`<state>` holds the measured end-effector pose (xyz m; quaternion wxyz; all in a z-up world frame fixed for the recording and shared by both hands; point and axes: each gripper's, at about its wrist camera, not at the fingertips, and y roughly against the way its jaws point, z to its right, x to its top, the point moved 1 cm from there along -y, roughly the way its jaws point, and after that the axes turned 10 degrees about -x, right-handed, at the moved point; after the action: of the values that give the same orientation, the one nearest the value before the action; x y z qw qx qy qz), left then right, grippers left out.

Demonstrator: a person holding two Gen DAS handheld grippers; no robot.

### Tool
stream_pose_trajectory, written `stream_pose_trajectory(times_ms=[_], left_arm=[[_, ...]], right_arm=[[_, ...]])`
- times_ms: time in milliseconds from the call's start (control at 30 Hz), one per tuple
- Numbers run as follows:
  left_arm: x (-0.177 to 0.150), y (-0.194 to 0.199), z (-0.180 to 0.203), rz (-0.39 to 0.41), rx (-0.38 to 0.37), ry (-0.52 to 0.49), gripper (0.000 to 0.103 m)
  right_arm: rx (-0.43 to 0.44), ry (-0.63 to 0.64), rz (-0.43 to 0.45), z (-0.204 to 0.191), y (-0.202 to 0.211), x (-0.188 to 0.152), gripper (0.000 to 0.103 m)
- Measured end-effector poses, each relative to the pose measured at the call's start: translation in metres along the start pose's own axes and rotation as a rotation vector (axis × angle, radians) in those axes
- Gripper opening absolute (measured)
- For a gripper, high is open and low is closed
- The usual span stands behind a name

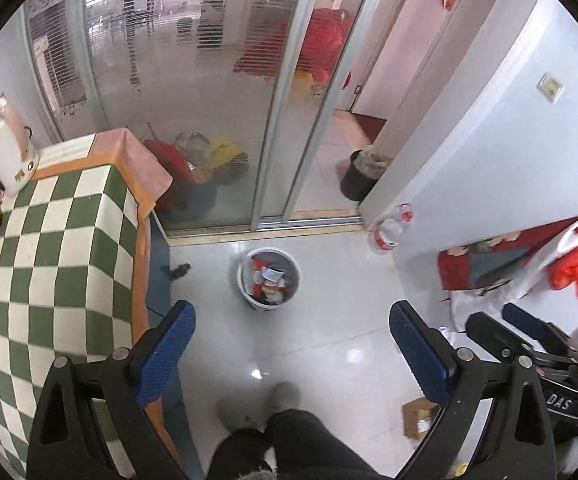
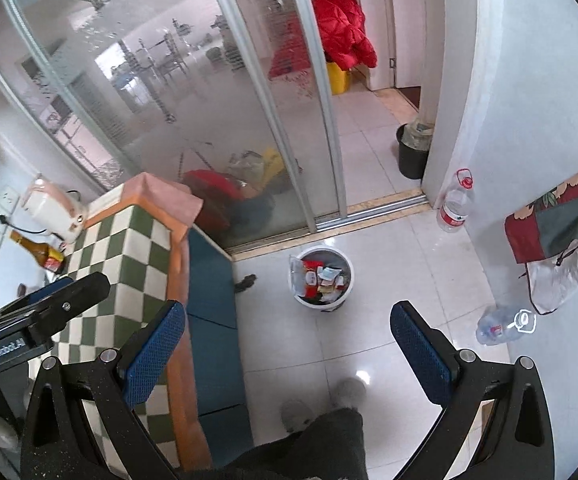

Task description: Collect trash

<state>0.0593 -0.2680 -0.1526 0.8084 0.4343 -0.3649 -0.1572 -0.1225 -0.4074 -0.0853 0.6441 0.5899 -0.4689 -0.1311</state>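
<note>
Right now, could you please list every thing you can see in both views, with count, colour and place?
round plastic trash bucket: 1, white, floor centre, holds wrappers
dark scrap on the tiles: 1, blackish, left of bucket
clear plastic water bottles: 2, red label; one upright by wall, one lying at right
black bin: 1, beyond sliding door
checkered tablecloth: 1, green-white, table at left
electric kettle: 1, cream-pink, table's far corner
amber sauce bottle: 1, near kettle
cardboard box: 1, brown, floor
grey slippers: 2, person's feet
left gripper: open
right gripper: open
</note>
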Motion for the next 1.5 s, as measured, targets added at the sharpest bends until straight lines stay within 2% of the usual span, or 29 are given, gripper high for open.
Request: stream_pose_trajectory(times_ms=[233, 433, 667, 733, 1500], left_arm=[[-0.01, 0.034, 0.011, 0.04, -0.039, 0.045, 0.099], [-0.016, 0.047, 0.016, 0.061, -0.048, 0.044, 0.099], [-0.019, 0.048, 0.016, 0.067, -0.045, 0.046, 0.099], [-0.02, 0.049, 0.017, 0.071, -0.047, 0.048, 0.103], [-0.023, 0.05, 0.021, 0.064, -0.042, 0.049, 0.103]], right_arm=[[0.075, 0.041, 0.002, 0.005, 0.035, 0.004, 0.103], [0.124, 0.06, 0.0, 0.007, 0.043, 0.007, 0.103], [0.14, 0.071, -0.012, 0.009, 0.043, 0.009, 0.103], [0.141, 0.07, -0.019, 0.01, 0.04, 0.01, 0.103], [0.172, 0.09, -0.042, 0.009, 0.033, 0.015, 0.103]])
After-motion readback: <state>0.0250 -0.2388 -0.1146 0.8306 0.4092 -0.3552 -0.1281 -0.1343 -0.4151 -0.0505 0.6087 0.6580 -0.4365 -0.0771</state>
